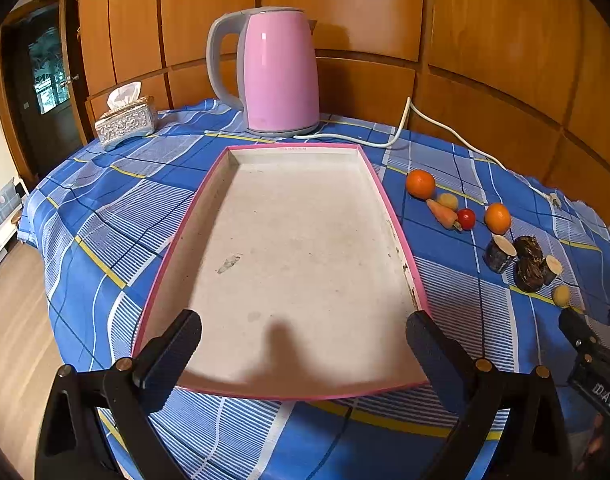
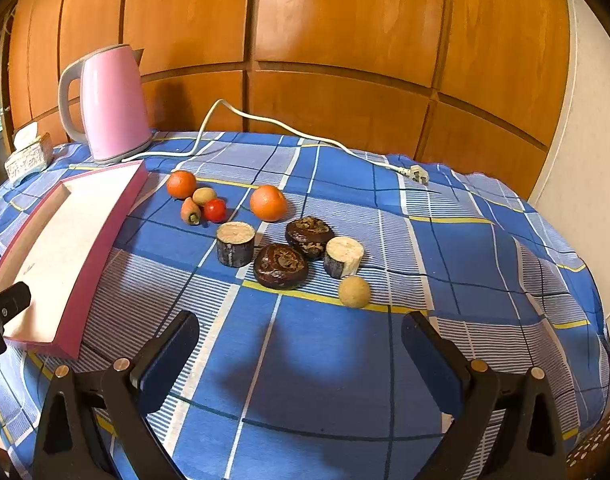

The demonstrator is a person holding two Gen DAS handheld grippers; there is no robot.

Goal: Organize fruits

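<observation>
Both grippers stand wide open and hold nothing. The right gripper point(image 2: 301, 344) hovers above bare blue checked tablecloth point(image 2: 485, 240), its dark fingers point(image 2: 169, 356) spread well apart; the left gripper point(image 1: 305, 344) hangs over the near end of the pink-rimmed tray point(image 1: 385, 196), which is empty.

The produce lies on the cloth to the right of the tray, just beyond the right gripper. Nearest is a small tan round fruit point(image 2: 354, 290): light and likely to roll, so I'd close on its widest part. Behind it sit two dark, wrinkled, flattish pieces point(image 2: 280, 265) and two stubby cut cylinders with pale tops point(image 2: 235, 243); these look stiff and rough, easy to pinch across their sides. Farther off, two oranges point(image 2: 268, 202) look firm but smooth and round. The cherry tomato point(image 2: 215, 210) looks slick and soft, so it wants a gentle squeeze. It touches a small carrot point(image 2: 190, 210) and lies near a greenish-brown fruit point(image 2: 204, 195), leaving little room for fingers.

What the dark pieces and cylinders really are I cannot tell. The tray's near corner is cut off behind the left gripper. A pink kettle point(image 1: 279, 72) and its loose cord point(image 2: 305, 132) stand at the far side.
</observation>
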